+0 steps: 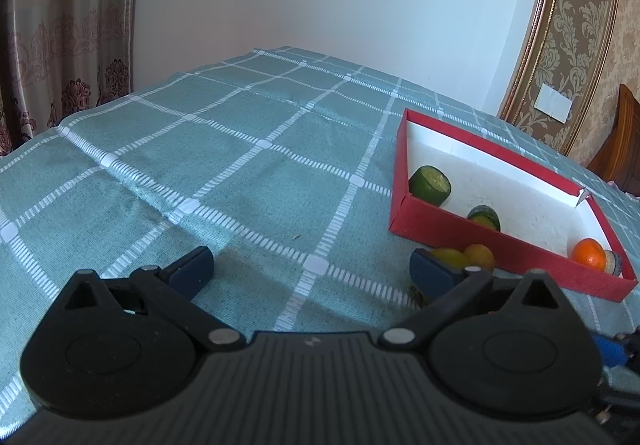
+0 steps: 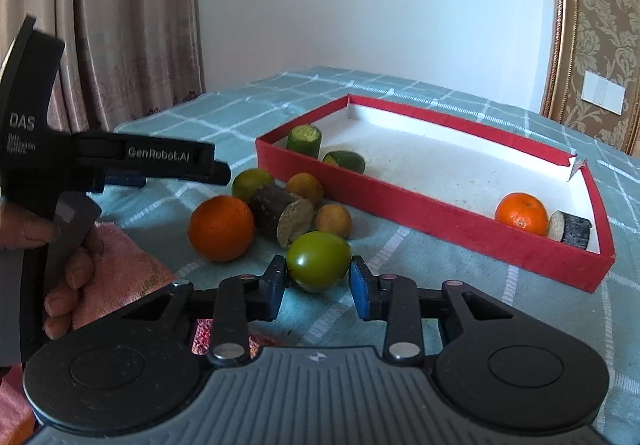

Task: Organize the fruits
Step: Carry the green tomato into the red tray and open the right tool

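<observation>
One green tomato point(image 2: 319, 260), stem leftward, between spread pads point(image 2: 362, 285)

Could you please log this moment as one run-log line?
right gripper: open, straddling round green tomato | left gripper: open, empty | shallow red cardboard tray: holds four pieces

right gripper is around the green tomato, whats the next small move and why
Probably close the right gripper on the green tomato: its fingers sit either side of the fruit with small gaps left, so it isn't gripped yet. Then it can go into the red box.
</observation>
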